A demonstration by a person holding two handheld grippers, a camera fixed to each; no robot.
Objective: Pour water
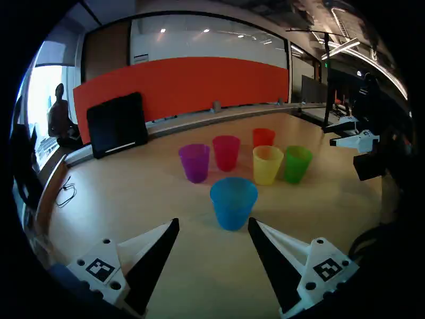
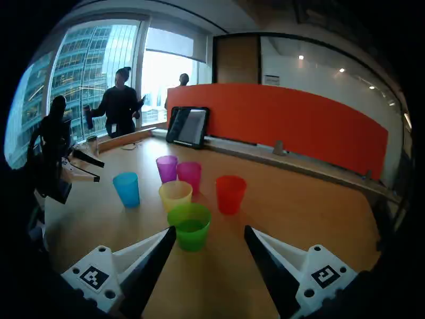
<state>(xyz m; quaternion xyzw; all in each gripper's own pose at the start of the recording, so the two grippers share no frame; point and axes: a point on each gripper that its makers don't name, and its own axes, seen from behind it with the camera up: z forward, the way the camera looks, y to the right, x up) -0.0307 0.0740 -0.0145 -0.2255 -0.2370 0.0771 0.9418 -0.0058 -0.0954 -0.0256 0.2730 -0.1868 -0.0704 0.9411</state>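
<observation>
Six plastic cups stand upright in a cluster on the wooden table (image 1: 133,202). In the left gripper view the blue cup (image 1: 234,203) is nearest, just ahead of my open left gripper (image 1: 213,220), with nothing held. Behind it stand the purple cup (image 1: 195,162), pink cup (image 1: 226,152), red cup (image 1: 263,137), yellow cup (image 1: 267,165) and green cup (image 1: 297,164). In the right gripper view the green cup (image 2: 189,226) sits just before my open right gripper (image 2: 209,229), slightly left of the gap. Whether any cup holds water cannot be made out.
A black tablet (image 1: 117,125) leans against the orange partition (image 1: 202,85) at the table's far side. A cable (image 1: 66,194) lies near the left edge. The other gripper (image 1: 358,141) hovers at the right. Two persons (image 2: 119,103) stand by the windows.
</observation>
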